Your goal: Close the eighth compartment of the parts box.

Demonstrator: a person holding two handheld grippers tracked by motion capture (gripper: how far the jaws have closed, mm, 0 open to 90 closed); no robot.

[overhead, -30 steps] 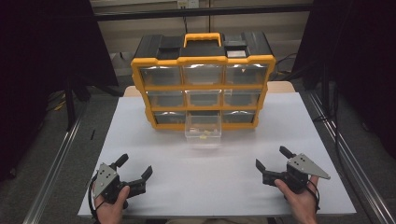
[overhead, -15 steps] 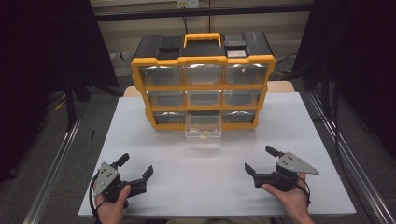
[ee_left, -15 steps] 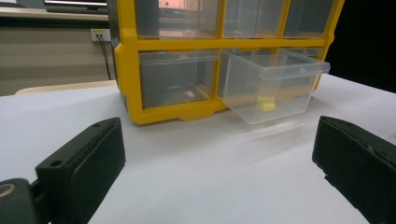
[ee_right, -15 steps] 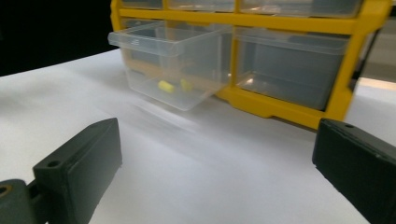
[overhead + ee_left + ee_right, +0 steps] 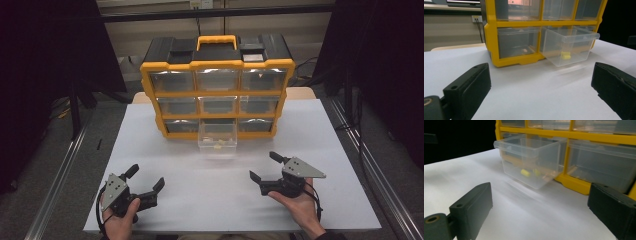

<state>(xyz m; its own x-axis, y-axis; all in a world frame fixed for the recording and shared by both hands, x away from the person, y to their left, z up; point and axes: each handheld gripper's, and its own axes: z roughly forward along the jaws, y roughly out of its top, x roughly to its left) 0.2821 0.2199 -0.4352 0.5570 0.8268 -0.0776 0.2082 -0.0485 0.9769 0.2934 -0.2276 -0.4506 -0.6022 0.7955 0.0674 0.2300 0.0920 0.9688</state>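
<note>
On the white counter (image 5: 350,150), against the far edge, stands a yellow-framed plastic organiser cabinet with nine clear drawers (image 5: 217,85). Its bottom middle clear plastic drawer (image 5: 217,137) is pulled out, already open, with small yellow pieces (image 5: 218,147) lying inside (their exact kind is too small to tell). Judging by this, the opening is done and taking something out or closing the drawer is left. The left claw (image 5: 145,182), jaws wide apart and empty, sits near the counter's front, well apart from the drawer. The right claw (image 5: 264,167), also spread and empty, points toward the drawer from nearer by
</note>
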